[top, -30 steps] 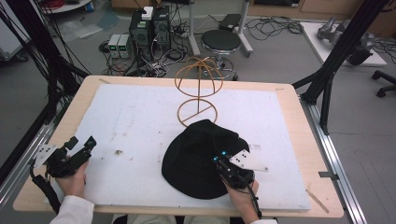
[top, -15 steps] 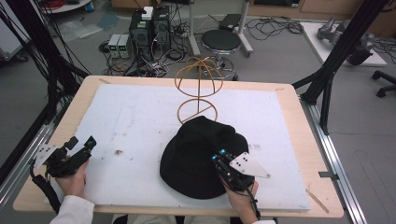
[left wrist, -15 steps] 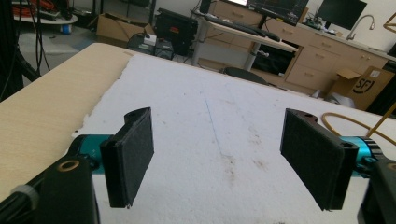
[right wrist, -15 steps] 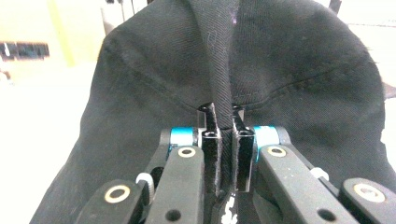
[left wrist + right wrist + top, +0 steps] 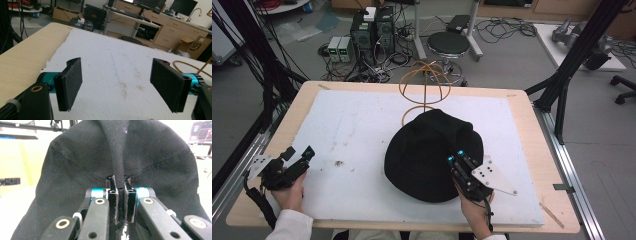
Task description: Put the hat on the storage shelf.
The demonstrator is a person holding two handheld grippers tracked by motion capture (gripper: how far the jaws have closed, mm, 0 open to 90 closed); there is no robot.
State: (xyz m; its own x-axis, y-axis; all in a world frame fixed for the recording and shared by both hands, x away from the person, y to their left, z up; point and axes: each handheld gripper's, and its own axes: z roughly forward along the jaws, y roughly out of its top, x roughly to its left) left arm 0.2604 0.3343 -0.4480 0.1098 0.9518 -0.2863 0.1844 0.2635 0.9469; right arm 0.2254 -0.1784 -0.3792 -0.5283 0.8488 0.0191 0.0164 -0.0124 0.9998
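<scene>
Right hand-held gripper (image 5: 119, 195) pinches a black hat (image 5: 427, 145) fold (tightly) — left hand-held gripper (image 5: 120, 85) gapes wide.

The hat (image 5: 432, 152) is plain black. Beyond the hat, the wire stand (image 5: 424, 87) is orange; under it, the mat (image 5: 362, 130) is white with brown specks.

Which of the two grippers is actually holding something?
The right gripper: its fingers pinch a fold of the black hat. The left gripper gapes open, holding nothing.

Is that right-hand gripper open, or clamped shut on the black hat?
Shut. The right gripper has its jaws closed tight on a pinched fold of the black hat.
</scene>
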